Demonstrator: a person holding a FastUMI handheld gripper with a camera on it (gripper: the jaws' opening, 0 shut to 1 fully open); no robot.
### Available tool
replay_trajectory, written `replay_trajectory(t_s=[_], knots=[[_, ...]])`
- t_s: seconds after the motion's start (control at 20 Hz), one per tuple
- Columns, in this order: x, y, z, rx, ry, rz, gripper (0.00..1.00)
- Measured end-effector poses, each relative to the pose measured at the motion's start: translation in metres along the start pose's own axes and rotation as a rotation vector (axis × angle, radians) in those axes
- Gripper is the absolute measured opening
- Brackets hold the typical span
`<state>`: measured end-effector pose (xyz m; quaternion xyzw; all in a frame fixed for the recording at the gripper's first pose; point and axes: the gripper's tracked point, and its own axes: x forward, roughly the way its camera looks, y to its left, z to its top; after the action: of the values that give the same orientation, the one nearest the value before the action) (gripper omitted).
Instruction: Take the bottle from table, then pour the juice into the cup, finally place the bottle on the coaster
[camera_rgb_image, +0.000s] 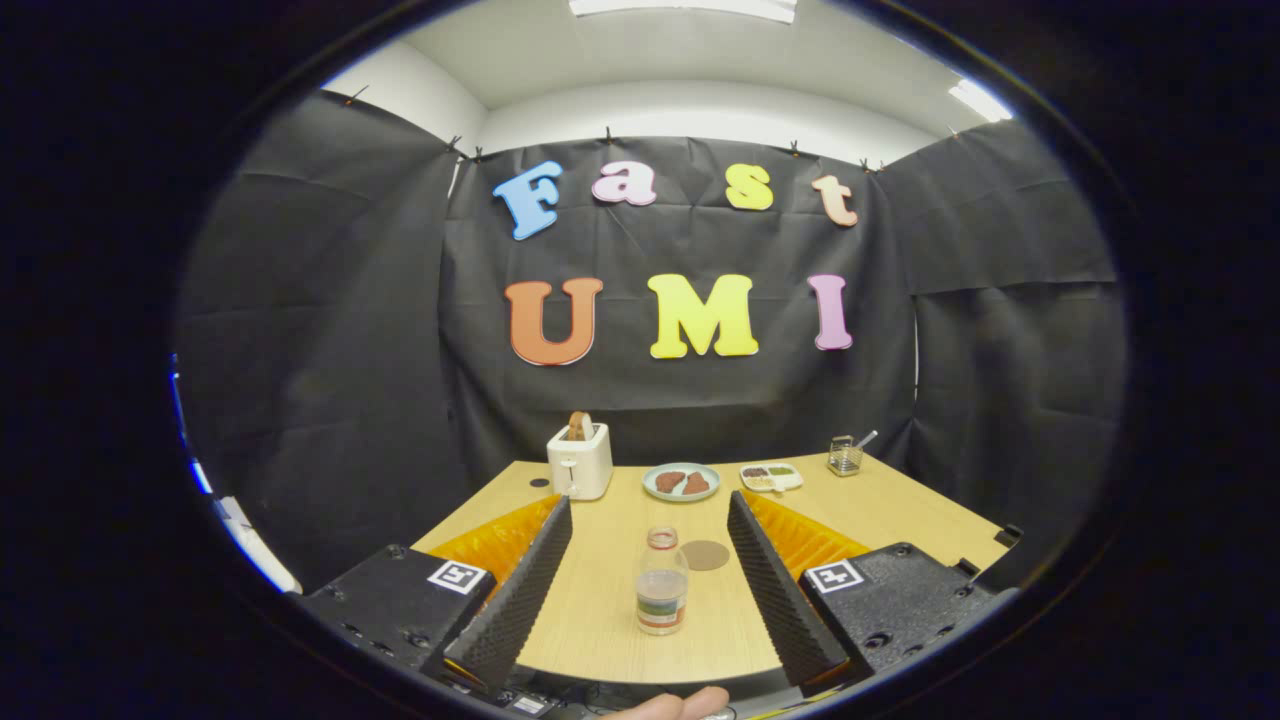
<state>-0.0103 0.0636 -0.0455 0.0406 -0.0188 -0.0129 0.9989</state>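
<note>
Gripper (650, 520): two black fingers (515, 590) with ribbed foam-like pads, orange ridged backing behind each. Black housing blocks at the base, each with a white square fiducial marker, plus visible screws.

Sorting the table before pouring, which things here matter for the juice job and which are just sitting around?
For the job: bottle standing between the open hand-held gripper fingers; coaster just beyond it.
Just lying about: toaster, plate, small tray, wire holder.
</note>
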Motion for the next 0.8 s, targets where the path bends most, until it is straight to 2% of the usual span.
replay_trajectory(t_s=[0.15, 0.35, 0.8], knots=[[0.012, 0.000, -0.019, 0.022, -0.002, 0.006, 1.00], [0.025, -0.013, -0.047, 0.012, 0.005, -0.033, 1.00], [0.044, -0.008, -0.096, 0.047, -0.007, 0.007, 1.00]])
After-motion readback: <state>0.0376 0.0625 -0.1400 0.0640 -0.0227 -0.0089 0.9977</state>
